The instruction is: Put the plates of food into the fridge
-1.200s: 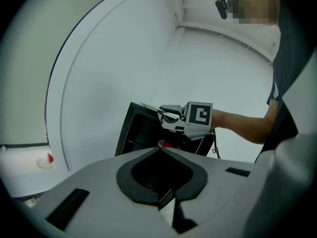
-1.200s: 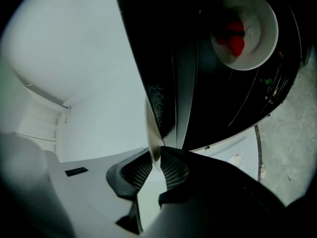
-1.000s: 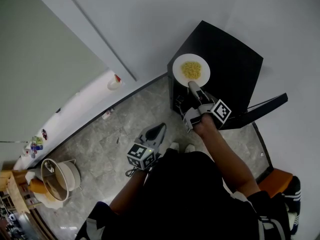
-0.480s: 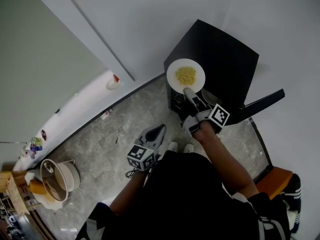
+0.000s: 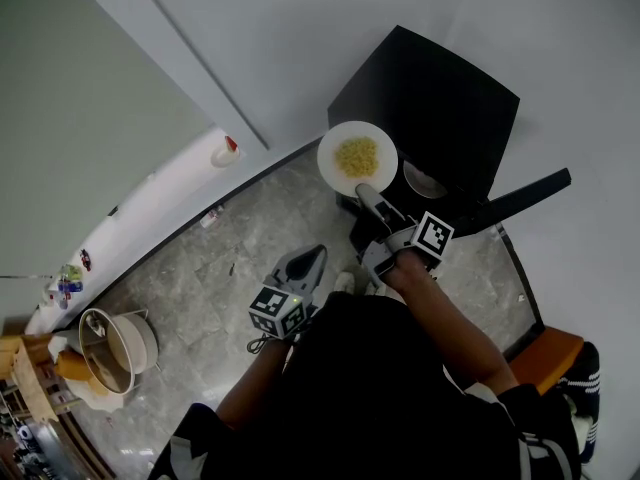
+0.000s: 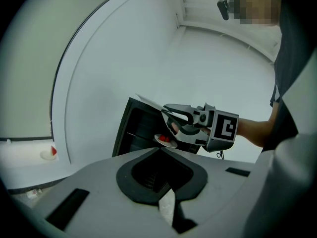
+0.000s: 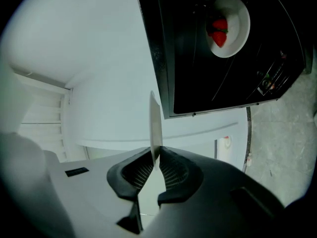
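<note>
Grey marbled floor tiles (image 5: 200,288), plain white wall (image 5: 290,38), pale green-grey panel at left (image 5: 70,118), long white ledge (image 5: 140,213) along the wall foot, 1 small white item with a red top (image 5: 224,150) at its end, round cream bin (image 5: 122,348) beside wooden shelving (image 5: 25,393), 1 orange block (image 5: 553,356) at lower right.

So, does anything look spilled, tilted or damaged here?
Nothing stands out. The right gripper holds the plate of yellow food by its rim; the food sits in the middle, none spilled. The strawberry plate sits inside the open fridge.
</note>
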A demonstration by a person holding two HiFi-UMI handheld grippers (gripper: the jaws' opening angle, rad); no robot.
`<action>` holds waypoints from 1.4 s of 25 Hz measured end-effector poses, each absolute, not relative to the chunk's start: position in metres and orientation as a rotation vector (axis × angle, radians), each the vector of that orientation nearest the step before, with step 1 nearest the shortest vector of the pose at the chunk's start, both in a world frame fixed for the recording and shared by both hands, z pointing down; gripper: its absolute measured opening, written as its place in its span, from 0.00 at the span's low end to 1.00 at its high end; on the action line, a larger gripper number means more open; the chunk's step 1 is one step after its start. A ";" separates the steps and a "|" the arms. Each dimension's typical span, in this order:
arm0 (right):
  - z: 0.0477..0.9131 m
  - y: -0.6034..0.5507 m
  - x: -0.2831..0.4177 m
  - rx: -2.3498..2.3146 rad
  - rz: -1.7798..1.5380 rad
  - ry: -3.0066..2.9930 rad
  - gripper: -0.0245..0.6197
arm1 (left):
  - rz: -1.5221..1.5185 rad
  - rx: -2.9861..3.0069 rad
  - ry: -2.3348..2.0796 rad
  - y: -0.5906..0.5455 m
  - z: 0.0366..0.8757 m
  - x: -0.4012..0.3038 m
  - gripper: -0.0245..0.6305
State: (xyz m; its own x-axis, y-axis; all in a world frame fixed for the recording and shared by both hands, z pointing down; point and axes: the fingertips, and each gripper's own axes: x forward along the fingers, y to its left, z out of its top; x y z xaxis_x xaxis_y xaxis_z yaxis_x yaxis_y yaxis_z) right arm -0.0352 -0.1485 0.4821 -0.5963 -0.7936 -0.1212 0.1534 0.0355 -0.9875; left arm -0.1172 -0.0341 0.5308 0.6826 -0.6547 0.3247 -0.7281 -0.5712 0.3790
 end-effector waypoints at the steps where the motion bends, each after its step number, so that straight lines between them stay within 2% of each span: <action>1: 0.485 -0.146 -0.037 -0.662 -1.665 1.589 0.12 | 0.204 2.404 -1.071 -0.034 0.532 -0.119 0.07; 18: 0.539 -0.123 -0.033 -0.736 -1.728 1.557 0.11 | 0.203 2.396 -1.075 -0.027 0.533 -0.129 0.07; 35: 0.613 -0.165 -0.011 -0.874 -1.746 1.513 0.11 | 0.238 2.392 -1.078 -0.038 0.534 -0.131 0.07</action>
